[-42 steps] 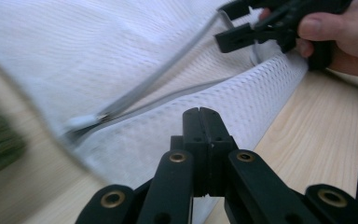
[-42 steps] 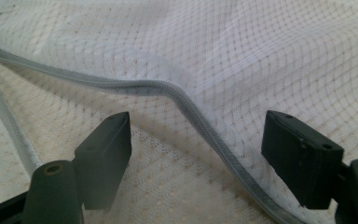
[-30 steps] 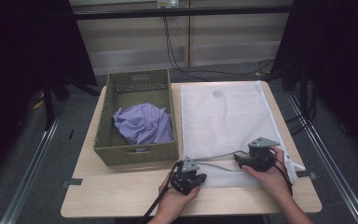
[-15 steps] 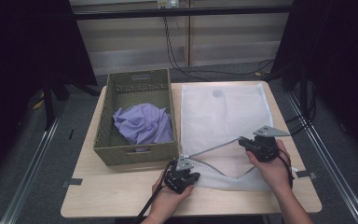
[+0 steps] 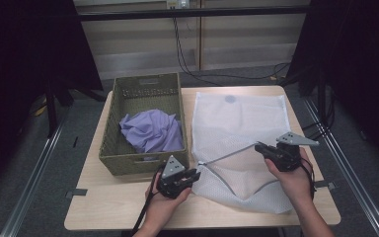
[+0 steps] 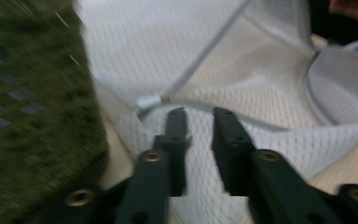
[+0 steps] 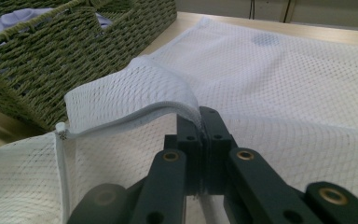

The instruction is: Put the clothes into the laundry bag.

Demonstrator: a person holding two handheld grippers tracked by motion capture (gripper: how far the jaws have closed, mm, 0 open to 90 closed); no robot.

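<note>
A white mesh laundry bag [image 5: 237,118] lies on the right half of the table, its zippered mouth toward me. My right gripper [image 5: 260,147] is shut on the upper edge of the mouth and holds it raised, so the mesh [image 7: 284,79] arches up from the closed jaws [image 7: 200,114]. My left gripper [image 5: 194,174] rests at the bag's near left corner. Its jaws [image 6: 199,112] are slightly apart over the lower mesh layer [image 6: 261,93], just short of the zipper end. A purple cloth [image 5: 153,131] lies crumpled in the olive wicker basket [image 5: 128,165].
The basket [image 7: 51,60] stands on the left half of the table, its wall [image 6: 28,116] close beside my left gripper. Black cables hang behind the table's far edge. Metal rails run along the floor on both sides.
My right gripper has lifted the bag's upper edge up and to the right, widening the mouth. My left gripper has shifted a little left, toward the basket.
</note>
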